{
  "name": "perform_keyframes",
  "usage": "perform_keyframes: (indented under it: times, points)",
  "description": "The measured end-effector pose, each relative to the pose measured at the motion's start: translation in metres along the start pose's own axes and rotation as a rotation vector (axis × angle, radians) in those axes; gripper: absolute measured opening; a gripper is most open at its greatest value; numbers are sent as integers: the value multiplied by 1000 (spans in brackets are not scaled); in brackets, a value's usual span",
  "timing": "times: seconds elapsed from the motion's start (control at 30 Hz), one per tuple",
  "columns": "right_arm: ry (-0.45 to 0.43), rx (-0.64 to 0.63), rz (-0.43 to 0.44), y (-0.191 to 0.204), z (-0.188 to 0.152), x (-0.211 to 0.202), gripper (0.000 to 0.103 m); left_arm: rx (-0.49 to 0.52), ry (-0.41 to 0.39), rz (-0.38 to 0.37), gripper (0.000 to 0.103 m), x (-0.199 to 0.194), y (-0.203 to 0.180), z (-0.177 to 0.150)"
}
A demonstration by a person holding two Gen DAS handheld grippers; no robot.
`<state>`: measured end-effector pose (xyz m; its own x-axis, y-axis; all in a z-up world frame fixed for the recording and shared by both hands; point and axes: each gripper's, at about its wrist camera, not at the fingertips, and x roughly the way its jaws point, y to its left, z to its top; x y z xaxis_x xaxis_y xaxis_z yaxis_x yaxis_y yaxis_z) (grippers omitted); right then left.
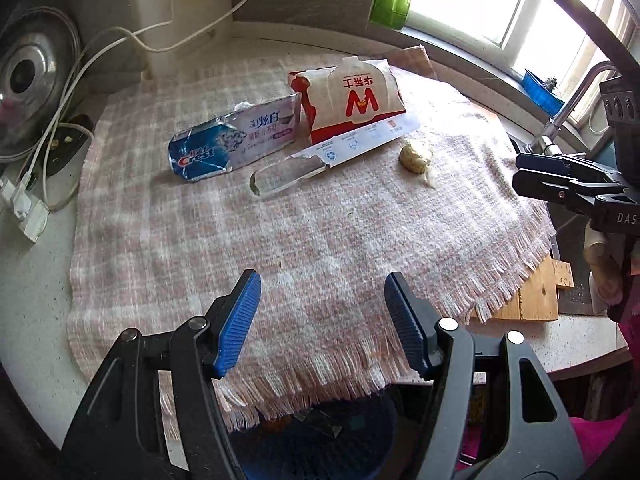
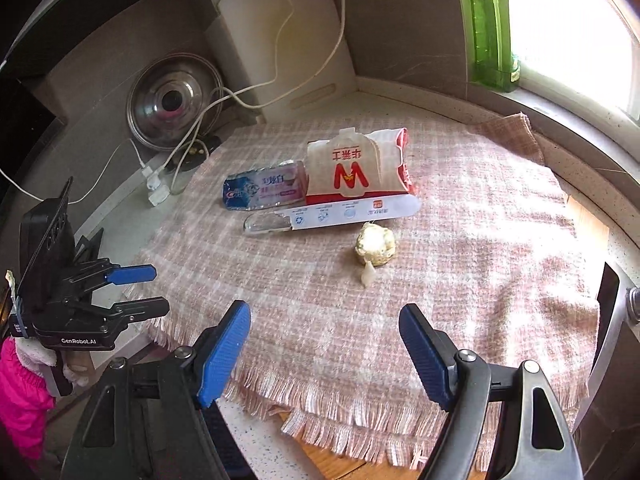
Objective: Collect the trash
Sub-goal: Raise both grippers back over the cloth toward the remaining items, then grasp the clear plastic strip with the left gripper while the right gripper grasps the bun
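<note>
Both hand-held grippers, left (image 1: 320, 320) and right (image 2: 324, 352), hang open and empty above the cloth's (image 1: 280, 232) near fringe. Far across it lie toothpaste box (image 1: 236, 142), paper bag (image 1: 352, 100), plastic wrapper (image 1: 336, 150) and crumpled wad (image 1: 416, 156).

A home kitchen counter by a window

A speckled stone countertop (image 2: 404, 98) is running under a window (image 1: 516, 12); a steel pot lid (image 2: 174, 100) is leaning at upper left, a green dish-soap bottle (image 2: 494, 36) is standing on the sill, and a sink faucet (image 1: 576, 92) is showing at right.
</note>
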<state>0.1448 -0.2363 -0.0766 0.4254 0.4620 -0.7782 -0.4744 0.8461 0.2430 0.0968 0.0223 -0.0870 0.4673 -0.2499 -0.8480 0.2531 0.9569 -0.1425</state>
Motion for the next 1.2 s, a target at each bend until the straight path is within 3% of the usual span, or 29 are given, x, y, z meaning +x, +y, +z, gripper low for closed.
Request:
perform_keyframes:
  times: [0.5,0.8,1.0,1.2]
  points:
    - [84,60,38,-42,34,58,70,181,107,-43,66,75,-22,89]
    - [132,58,76,-48,44,86,64,334,215,27,62,118,-27,103]
    - [166,26,80,-44,48,103,63,372,259,42,62,134,-29,109]
    - [196,20,70,-45,51,121,51,393,278,35,62,144,-32,113]
